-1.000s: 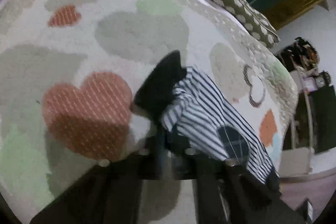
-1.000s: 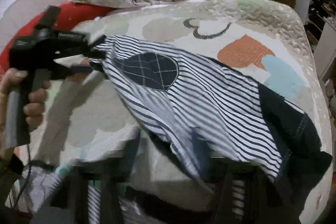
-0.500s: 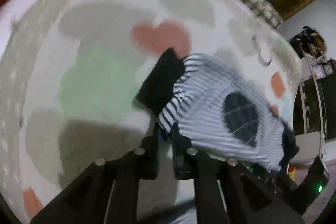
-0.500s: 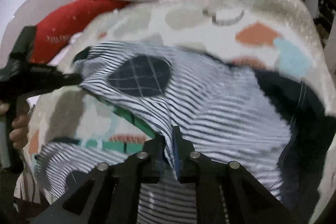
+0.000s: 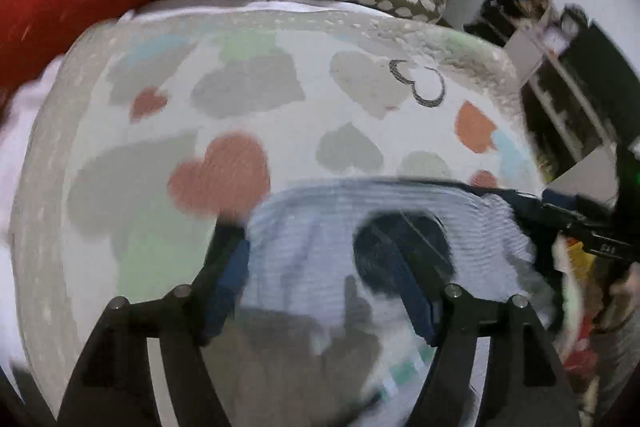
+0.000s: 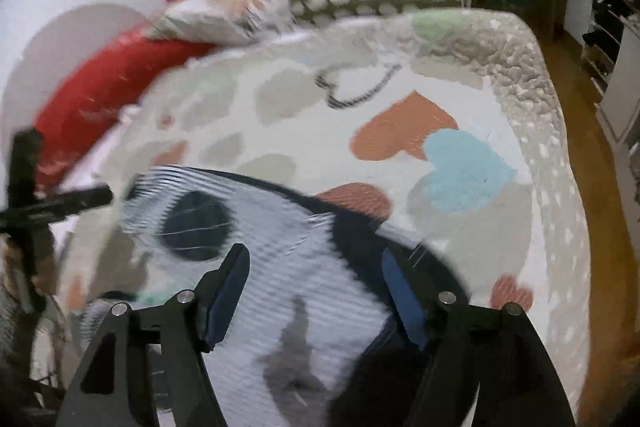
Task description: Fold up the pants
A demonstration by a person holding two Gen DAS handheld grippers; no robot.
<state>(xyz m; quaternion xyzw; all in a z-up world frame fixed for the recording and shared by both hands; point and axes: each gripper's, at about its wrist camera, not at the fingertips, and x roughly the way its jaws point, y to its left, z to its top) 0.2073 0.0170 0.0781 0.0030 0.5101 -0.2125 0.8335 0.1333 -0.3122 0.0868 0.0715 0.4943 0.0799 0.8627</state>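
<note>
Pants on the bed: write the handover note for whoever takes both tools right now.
Left tool: jaws have just been opening, now wide; nothing between them, cloth lies below.
Right tool: the same, jaws just opened and free of the cloth.
Pants: striped, with a dark patch, lying on the quilt at its near edge, dark band toward the right.
Done: both tools have let the pants go after a fold; how neat it lies is blurred.
Left: check the fold, then probably fold once more.
</note>
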